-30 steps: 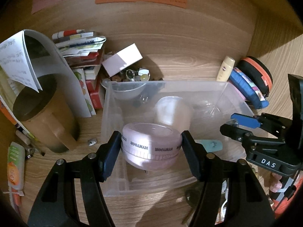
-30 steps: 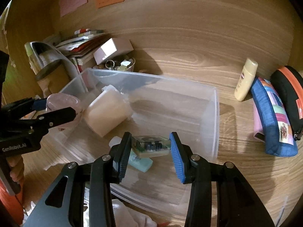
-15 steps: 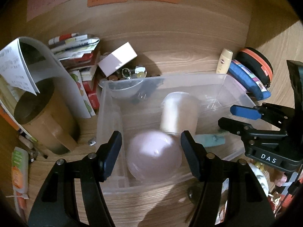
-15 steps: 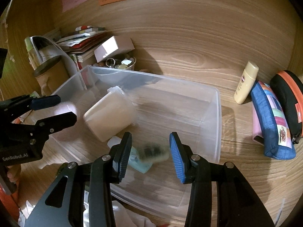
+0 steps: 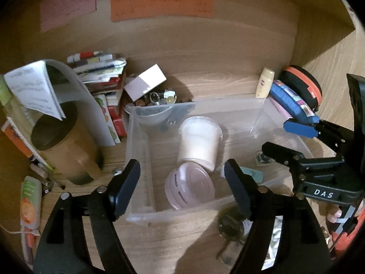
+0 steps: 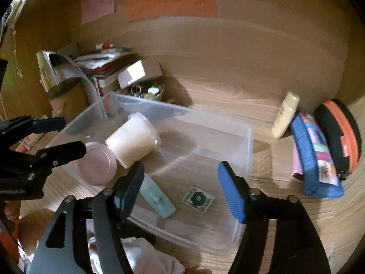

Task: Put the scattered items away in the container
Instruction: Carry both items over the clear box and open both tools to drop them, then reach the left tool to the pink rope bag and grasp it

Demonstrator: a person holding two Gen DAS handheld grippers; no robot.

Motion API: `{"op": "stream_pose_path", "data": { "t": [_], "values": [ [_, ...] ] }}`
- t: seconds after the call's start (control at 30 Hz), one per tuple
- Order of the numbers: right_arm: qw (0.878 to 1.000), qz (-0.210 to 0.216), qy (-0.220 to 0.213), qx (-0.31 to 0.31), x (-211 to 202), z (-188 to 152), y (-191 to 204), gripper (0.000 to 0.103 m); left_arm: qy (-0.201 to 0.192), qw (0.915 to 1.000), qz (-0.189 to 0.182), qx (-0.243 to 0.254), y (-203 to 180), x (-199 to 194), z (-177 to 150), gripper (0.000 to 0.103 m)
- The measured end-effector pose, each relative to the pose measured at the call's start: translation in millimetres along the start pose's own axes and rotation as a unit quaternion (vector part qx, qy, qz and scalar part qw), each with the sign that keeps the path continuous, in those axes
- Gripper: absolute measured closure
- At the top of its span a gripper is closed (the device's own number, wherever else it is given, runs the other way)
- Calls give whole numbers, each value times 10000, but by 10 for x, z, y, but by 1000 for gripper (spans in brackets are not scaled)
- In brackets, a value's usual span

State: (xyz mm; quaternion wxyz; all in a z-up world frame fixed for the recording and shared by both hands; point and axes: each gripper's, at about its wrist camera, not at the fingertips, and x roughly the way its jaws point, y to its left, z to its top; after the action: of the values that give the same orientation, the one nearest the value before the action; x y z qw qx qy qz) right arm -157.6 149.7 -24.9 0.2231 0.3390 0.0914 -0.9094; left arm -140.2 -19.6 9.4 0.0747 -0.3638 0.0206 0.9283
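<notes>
- The left gripper (image 5: 181, 178) hangs above the near end of the clear plastic box (image 5: 228, 102). Its jaws are opening, and nothing is pressed between them.
- The pink round jar (image 5: 190, 188) lies inside the box, below these jaws, and it touches the white cup (image 5: 198, 142), which lies on its side.
- The right gripper (image 6: 180, 188) hangs above the other part of the same box. Its jaws are opening too, and they are empty.
- A small square packet (image 6: 198, 198) lies flat on the bottom of the box, under the right jaws. A pale green tube (image 6: 157, 197) lies just beside it.
- I judge that the step in hand is the release: both hands have let their things go into the box.
- Other things are outside the box on the worktop (image 6: 228, 91): a cream bottle (image 6: 285, 115), a blue pouch (image 6: 314, 157) and an orange and black case (image 6: 340, 134) on the right side.
- The next move probably calls for lifting both grippers clear of the box walls, and then reaching to one of these loose things with wide jaws.
</notes>
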Motion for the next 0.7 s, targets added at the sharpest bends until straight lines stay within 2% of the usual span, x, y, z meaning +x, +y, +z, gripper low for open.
{"op": "stream_pose_path", "data": {
  "t": [0.17, 0.27, 0.37, 0.7],
  "values": [
    [9997, -85, -222, 33, -283, -14, -7, 28, -104, 9999, -19, 42, -60, -247, -63, 16],
    [9993, -141, -316, 106, -443, -52, -12, 23, -167, 9998, 2, 101, -116, -389, -127, 15],
    [9989, -210, -384, 173, -605, -128, -13, 23, -207, 9997, 7, 140, -149, -512, -208, 10],
    [9986, -319, -362, 233, -969, -531, -6, 22, 7, 9997, -56, 252, -391, -762, -620, 9]
  ]
}}
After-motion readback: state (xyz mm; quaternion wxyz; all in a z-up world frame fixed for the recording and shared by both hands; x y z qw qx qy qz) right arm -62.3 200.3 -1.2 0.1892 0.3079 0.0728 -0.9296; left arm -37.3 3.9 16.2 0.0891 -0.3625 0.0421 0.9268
